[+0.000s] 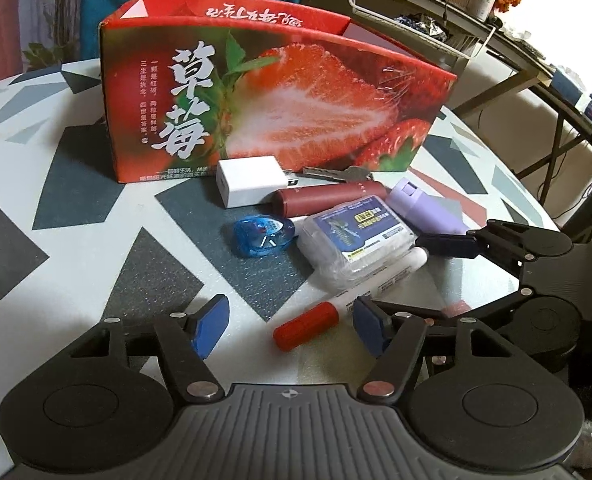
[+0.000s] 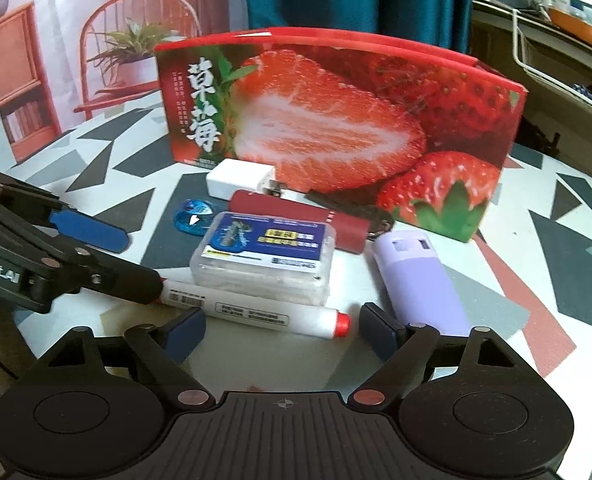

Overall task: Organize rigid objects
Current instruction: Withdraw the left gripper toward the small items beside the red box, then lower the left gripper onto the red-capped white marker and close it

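Two black hand-held grippers with blue finger pads
Left gripper (image 1: 289, 322) and right gripper (image 2: 281, 326): black linkage arms, silver rivets, round discs either side of a ribbed grey base, crosshair mark behind the fingers

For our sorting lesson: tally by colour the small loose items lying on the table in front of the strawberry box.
White: 2, charger, marker
Dark red: 1, tube
Purple: 1, case
Blue: 1, tape dispenser
Clear: 1, plastic box
Metal: 1, key
Total: 7
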`<state>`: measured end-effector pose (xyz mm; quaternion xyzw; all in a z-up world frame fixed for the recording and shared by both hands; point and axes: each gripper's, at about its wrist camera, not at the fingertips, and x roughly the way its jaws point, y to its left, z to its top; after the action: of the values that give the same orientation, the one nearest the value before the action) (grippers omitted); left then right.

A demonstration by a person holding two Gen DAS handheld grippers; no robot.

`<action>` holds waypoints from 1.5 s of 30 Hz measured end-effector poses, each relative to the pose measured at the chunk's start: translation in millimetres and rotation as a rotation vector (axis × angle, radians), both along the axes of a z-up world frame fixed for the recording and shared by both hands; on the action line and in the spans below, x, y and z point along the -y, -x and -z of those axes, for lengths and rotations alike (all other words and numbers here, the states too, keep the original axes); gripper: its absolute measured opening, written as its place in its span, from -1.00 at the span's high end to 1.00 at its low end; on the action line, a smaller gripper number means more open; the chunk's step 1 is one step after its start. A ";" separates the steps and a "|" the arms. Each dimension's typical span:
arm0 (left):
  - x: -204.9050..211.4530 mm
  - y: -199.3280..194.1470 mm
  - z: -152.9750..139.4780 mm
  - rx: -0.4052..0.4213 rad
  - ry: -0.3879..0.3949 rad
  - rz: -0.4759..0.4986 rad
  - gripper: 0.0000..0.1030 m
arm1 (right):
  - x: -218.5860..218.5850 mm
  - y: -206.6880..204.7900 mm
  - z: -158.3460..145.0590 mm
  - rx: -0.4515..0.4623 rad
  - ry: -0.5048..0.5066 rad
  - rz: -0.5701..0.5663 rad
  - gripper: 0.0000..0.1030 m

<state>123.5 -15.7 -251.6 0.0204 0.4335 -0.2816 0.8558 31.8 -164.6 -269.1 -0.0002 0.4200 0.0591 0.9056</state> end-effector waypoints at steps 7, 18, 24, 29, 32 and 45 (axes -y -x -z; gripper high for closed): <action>-0.7 -1.4 0.3 0.011 -0.027 -0.014 -0.21 | -3.9 -3.1 -0.2 0.002 -0.004 -0.007 -0.49; -8.4 -2.0 0.1 0.002 -0.006 -0.039 0.04 | 9.1 2.3 -5.5 -0.018 -0.038 0.044 -0.23; -4.4 0.1 0.4 0.006 -0.022 -0.024 0.14 | 7.4 2.2 -6.9 -0.022 -0.039 0.039 -0.03; -2.4 1.5 0.0 0.011 -0.045 -0.016 0.18 | 7.6 2.0 -6.6 -0.022 -0.041 0.041 -0.02; -3.0 1.6 0.2 0.011 -0.043 -0.016 0.18 | 7.4 2.0 -6.5 -0.021 -0.042 0.044 -0.02; -4.3 5.3 -7.4 0.047 -0.021 -0.034 0.29 | 8.0 1.9 -10.7 -0.014 -0.104 0.090 0.03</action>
<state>118.2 -11.4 -244.3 0.0284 0.4163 -0.2619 0.8702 29.9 -172.6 -258.4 0.0663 0.4223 0.0402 0.9031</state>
